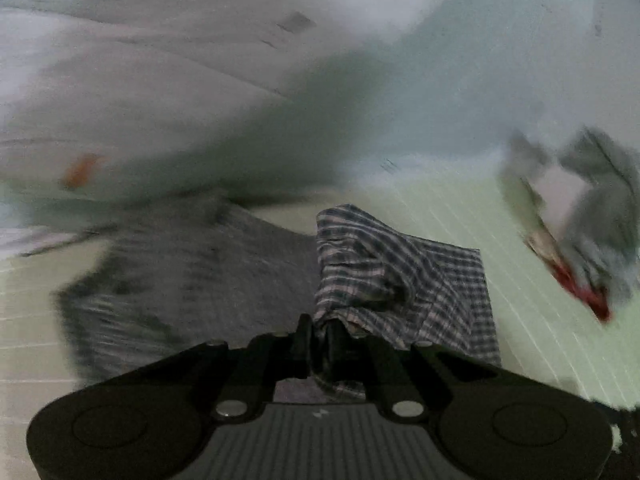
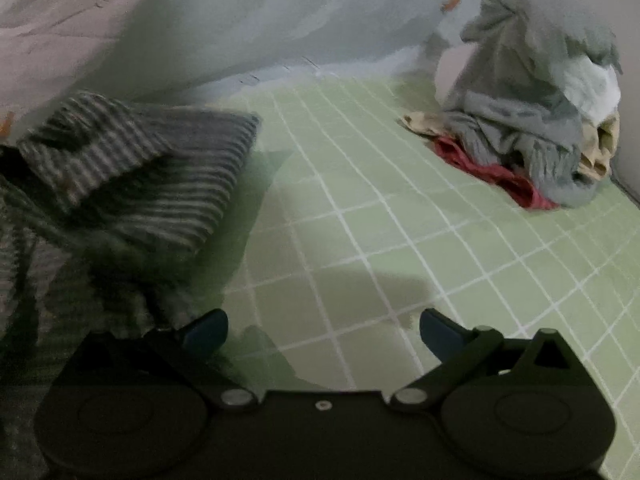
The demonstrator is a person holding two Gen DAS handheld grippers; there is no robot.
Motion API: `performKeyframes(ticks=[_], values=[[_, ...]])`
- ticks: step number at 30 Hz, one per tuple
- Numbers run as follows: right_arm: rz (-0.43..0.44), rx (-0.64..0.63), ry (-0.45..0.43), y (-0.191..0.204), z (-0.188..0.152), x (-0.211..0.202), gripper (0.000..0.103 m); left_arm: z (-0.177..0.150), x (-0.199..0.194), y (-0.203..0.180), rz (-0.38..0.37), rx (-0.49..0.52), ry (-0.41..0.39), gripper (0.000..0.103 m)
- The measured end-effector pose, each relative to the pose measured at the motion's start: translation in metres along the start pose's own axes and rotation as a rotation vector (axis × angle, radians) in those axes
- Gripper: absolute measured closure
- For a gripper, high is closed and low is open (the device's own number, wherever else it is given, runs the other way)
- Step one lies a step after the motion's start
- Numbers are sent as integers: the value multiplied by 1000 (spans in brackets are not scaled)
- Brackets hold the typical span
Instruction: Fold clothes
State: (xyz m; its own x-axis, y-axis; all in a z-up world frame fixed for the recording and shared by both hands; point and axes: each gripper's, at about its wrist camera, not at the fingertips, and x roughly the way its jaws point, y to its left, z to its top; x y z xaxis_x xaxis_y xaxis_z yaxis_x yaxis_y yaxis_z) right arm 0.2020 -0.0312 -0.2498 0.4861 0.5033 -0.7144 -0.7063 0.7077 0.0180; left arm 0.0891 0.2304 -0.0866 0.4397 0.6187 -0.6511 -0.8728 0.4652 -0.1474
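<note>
While the checked shirt (image 1: 400,280) lies on the green sheet (image 2: 400,240) with 1 edge lifted, the left gripper (image 1: 320,332) is closed tight on that edge and the cloth stands up from its jaws. The rest of the shirt is spread flat under it, to the left. To make this fold well, I think the held edge should go over in 1 slow arc, low and straight, so the layer does not twist. The right gripper (image 2: 322,332) has its jaws wide apart with nothing between them, above bare sheet just beside the shirt; it could press the lower layer. A pile of clothes (image 2: 532,112) waits well apart. No label or writing can be read.
</note>
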Motion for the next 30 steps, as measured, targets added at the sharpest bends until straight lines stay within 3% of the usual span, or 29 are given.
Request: performKeyframes(ticks=[6, 11, 14, 15, 18, 23, 30], values=[[48, -36, -46, 13, 3, -25, 0, 5, -53, 83, 174, -198, -100, 95], [66, -62, -56, 21, -2, -43, 0, -19, -78, 148, 341, -394, -51, 88], [78, -73, -61, 25, -8, -57, 0, -43, -97, 163, 382, -428, 1, 62], [80, -72, -58, 25, -11, -61, 0, -52, -105, 164, 386, -433, 17, 52], [89, -55, -45, 25, -20, -73, 0, -82, -123, 155, 347, -412, 70, 41], [110, -45, -27, 26, -38, -92, 0, -137, -140, 122, 270, -342, 210, 37], [89, -186, 29, 33, -79, -112, 0, -204, -140, 87, 208, -236, 389, 37]])
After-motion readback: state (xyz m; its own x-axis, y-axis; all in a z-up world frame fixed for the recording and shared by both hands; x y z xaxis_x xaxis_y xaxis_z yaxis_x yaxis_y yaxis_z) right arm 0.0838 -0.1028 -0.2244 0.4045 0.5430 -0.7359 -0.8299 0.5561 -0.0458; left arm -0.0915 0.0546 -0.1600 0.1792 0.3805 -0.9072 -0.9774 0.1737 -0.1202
